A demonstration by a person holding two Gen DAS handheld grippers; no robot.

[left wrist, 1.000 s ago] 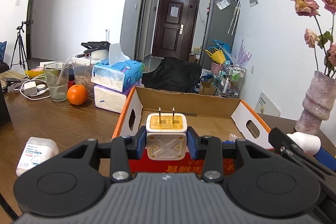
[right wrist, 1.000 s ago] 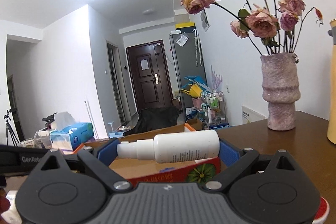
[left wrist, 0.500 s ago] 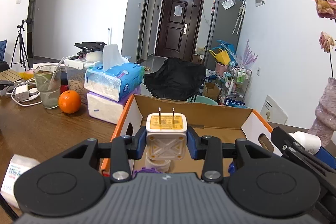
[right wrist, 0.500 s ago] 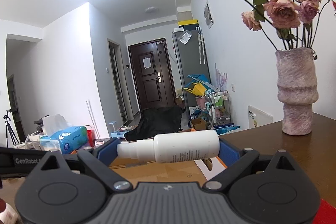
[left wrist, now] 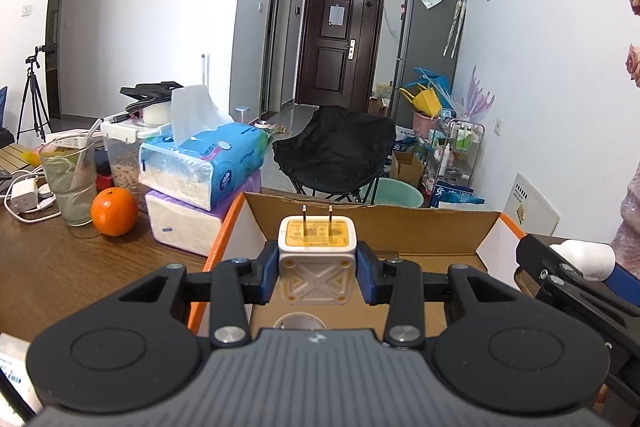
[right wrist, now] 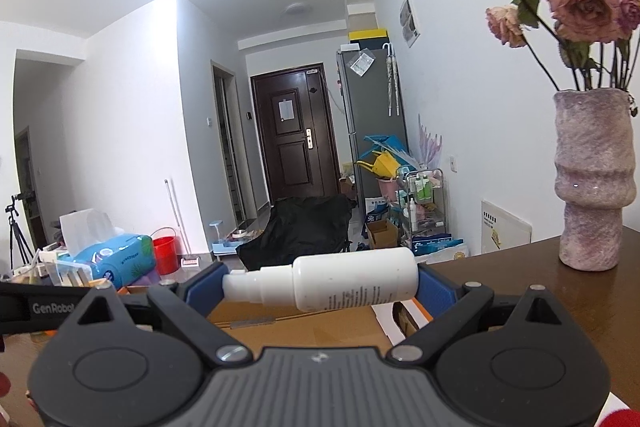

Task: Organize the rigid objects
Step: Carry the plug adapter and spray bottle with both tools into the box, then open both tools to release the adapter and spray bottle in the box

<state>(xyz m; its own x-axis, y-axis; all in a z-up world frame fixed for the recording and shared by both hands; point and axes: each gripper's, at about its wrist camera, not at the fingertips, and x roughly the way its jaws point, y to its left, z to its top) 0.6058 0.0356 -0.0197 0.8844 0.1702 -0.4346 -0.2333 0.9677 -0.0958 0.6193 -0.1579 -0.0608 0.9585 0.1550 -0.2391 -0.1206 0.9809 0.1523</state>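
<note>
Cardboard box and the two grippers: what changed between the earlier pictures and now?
Both grippers advanced over the cardboard box: its red front wall has dropped out of view and its inside now lies below them. The left gripper stays shut on the charger plug, the right gripper on the white bottle.

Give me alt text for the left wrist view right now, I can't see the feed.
The left gripper is shut on a white plug adapter, prongs up, held over an open cardboard box on a wooden table. To the left stand stacked tissue packs, an orange and a glass; at right the right gripper's white bottle shows.
</note>
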